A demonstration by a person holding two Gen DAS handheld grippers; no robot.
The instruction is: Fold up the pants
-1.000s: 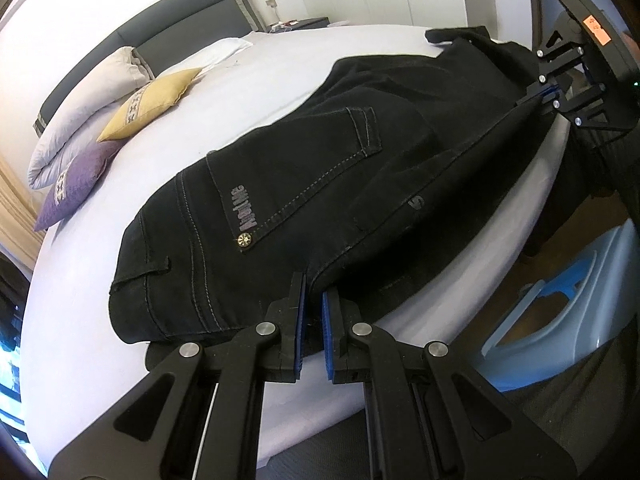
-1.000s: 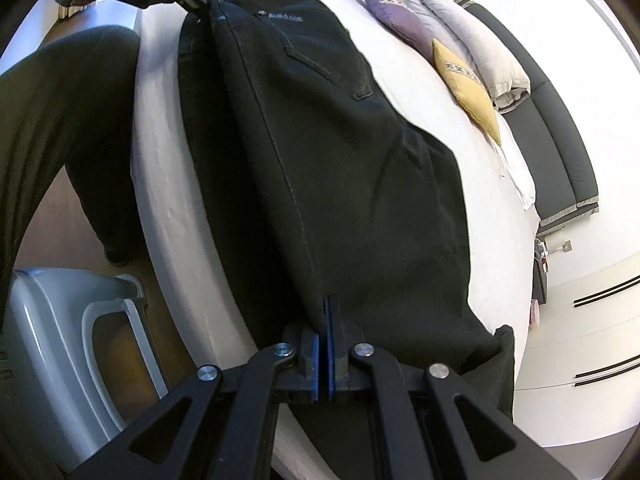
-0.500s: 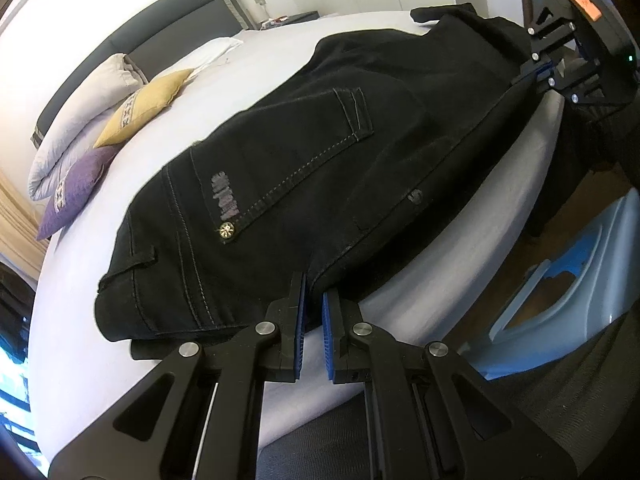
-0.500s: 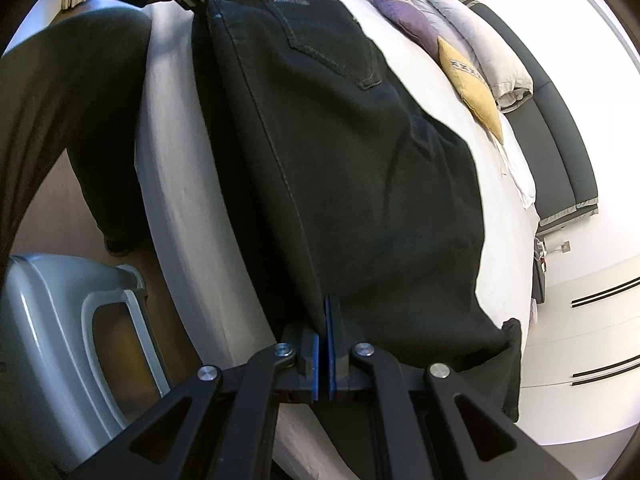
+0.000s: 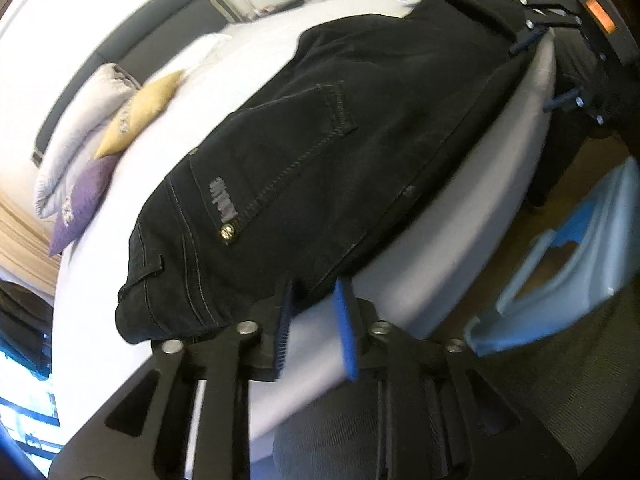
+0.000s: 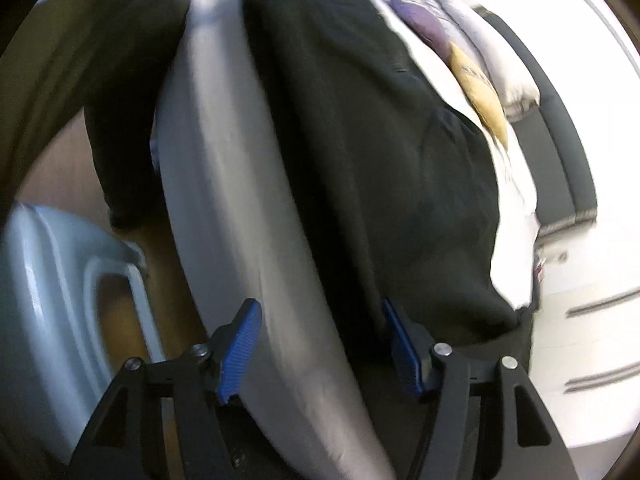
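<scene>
L gripper: jaws opening, narrow gap btwn blue pads; pants edge sits just at the far end of the gap, pads not pressing it. Frame blurred.
R gripper: jaws opening, wide apart; bed edge & dark cloth run btwn the pads, nothing clamped. R pad sits right by the cloth; contact can't be told. Also seen top right in L wrist view, at far end of pants.
Pants: black jeans, laid flat across near side of bed, lengthwise along its edge. Waistband end w/ belt loop nearest L gripper; back pocket faces up w/ grey logo & small metal stud. Far end reaches R gripper. Near edge lies close to mattress rim.
Bed: white sheet, rounded edge; dark grey headboard at far side.
Pillows: stacked near headboard, well apart from pants – grey-white, yellow cushion, purple cushion.
Chair: pale blue-grey plastic, on wood floor just beside bed.
Person: dark trouser leg standing by bed edge, near the chair.
Wardrobe: white doors w/ dark handles, past bed.
</scene>
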